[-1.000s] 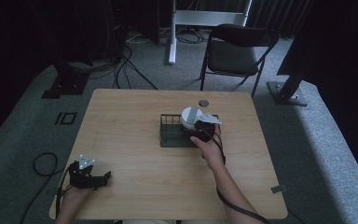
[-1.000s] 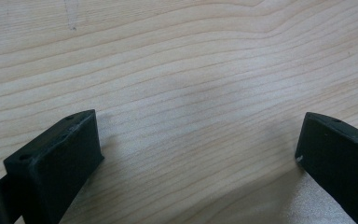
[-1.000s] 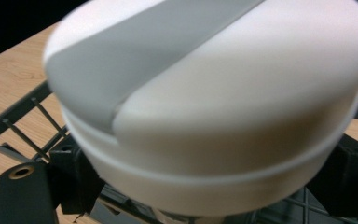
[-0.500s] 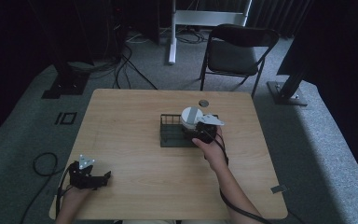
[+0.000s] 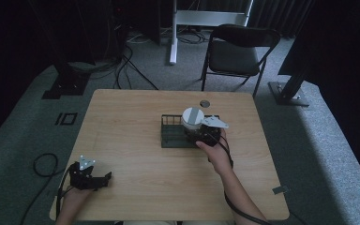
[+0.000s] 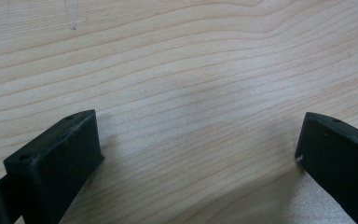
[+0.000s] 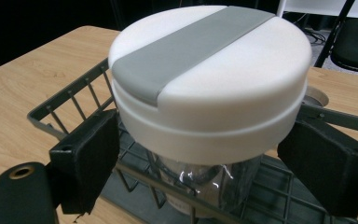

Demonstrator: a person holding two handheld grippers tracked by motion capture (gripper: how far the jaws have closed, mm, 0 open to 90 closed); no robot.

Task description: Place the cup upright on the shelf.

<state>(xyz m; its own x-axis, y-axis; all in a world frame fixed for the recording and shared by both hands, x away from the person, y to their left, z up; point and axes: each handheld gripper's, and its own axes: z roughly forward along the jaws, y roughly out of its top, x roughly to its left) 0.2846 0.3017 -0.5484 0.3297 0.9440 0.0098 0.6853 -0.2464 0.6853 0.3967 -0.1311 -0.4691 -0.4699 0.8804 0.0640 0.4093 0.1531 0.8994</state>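
A clear jar with a white lid crossed by a grey band (image 5: 193,117) stands in a dark wire basket (image 5: 171,140) at the table's middle right. My right gripper (image 5: 196,130) is right in front of it, held by a hand. In the right gripper view the lid (image 7: 209,70) looms close above the gripper (image 7: 200,154). Its jaws are spread to either side under the lid's rim, with gaps to the glass body, so it is open. My left gripper (image 5: 106,177) rests open at the table's front left, with bare wood between its jaws (image 6: 198,154).
A small round grey disc (image 5: 205,102) lies on the wooden table (image 5: 122,122) just behind the basket. The basket's wire rim (image 7: 70,98) rises around the jar. A black folding chair (image 5: 236,51) stands beyond the far edge, and cables lie on the floor.
The right hand and gripper have drawn slightly back toward the person, while the jar stays in the basket. The left gripper has not moved.
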